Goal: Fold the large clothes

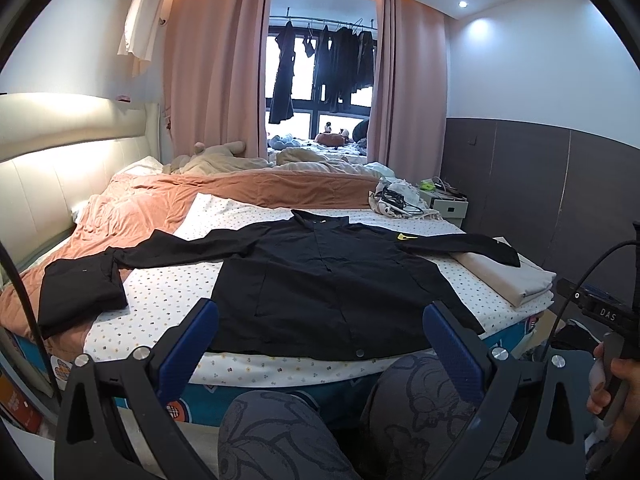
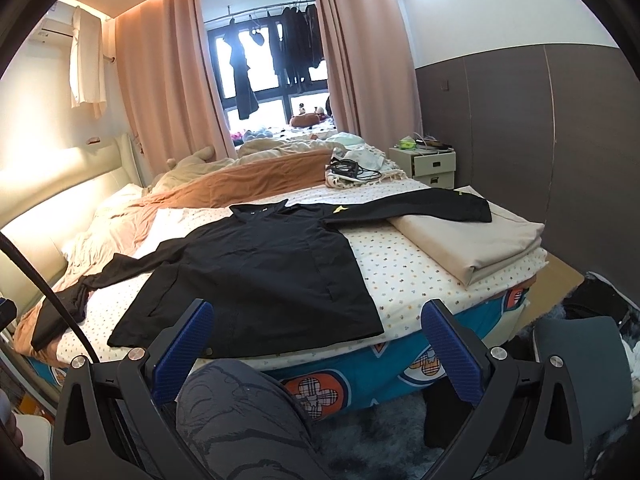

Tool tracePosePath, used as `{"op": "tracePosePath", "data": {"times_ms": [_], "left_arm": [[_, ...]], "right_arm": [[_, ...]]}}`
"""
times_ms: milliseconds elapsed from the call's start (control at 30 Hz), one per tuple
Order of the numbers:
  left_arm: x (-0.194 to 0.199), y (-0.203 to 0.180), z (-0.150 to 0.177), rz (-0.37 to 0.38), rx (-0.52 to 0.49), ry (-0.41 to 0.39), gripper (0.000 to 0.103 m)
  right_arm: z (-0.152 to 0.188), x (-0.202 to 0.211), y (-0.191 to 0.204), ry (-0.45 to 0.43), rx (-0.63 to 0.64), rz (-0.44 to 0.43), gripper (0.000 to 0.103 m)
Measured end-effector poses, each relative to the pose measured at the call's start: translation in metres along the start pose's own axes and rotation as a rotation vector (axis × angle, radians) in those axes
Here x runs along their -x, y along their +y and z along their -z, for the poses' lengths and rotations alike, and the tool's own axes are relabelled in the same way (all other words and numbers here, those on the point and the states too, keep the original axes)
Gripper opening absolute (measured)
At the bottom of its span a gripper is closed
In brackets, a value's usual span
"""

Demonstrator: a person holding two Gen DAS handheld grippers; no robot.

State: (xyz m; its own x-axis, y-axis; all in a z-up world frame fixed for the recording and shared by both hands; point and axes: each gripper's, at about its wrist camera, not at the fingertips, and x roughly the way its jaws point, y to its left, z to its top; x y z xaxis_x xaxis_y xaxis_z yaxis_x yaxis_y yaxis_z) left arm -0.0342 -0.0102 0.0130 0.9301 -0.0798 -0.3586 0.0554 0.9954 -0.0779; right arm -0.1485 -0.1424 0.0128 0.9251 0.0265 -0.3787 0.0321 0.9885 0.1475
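Observation:
A large black jacket [image 1: 320,280] lies spread flat on the bed, front up, sleeves stretched out left and right; it also shows in the right wrist view [image 2: 256,276]. Its right sleeve end rests on a folded beige cloth [image 1: 516,276]. My left gripper [image 1: 320,336] is open and empty, held back from the bed's near edge, facing the jacket's hem. My right gripper [image 2: 318,332] is open and empty, also short of the bed edge, facing the hem's right corner.
A folded black garment [image 1: 80,292] lies at the bed's left. The folded beige cloth [image 2: 476,240] sits at the bed's right corner. An orange blanket [image 1: 168,204] and a cable bundle [image 2: 352,170] lie farther back. My knees [image 1: 280,432] are below the grippers. A nightstand [image 2: 432,164] stands by the wall.

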Motion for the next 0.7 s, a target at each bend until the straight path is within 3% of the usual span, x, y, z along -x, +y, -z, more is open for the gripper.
{"op": "tracePosePath", "data": {"times_ms": [700], "left_arm": [[0.0050,0.0051,0.0028,-0.006,0.017,-0.009,0.103]], "right_arm": [[0.0064,-0.0034,0.0023,0.001,0.014,-0.020,0.103]]}}
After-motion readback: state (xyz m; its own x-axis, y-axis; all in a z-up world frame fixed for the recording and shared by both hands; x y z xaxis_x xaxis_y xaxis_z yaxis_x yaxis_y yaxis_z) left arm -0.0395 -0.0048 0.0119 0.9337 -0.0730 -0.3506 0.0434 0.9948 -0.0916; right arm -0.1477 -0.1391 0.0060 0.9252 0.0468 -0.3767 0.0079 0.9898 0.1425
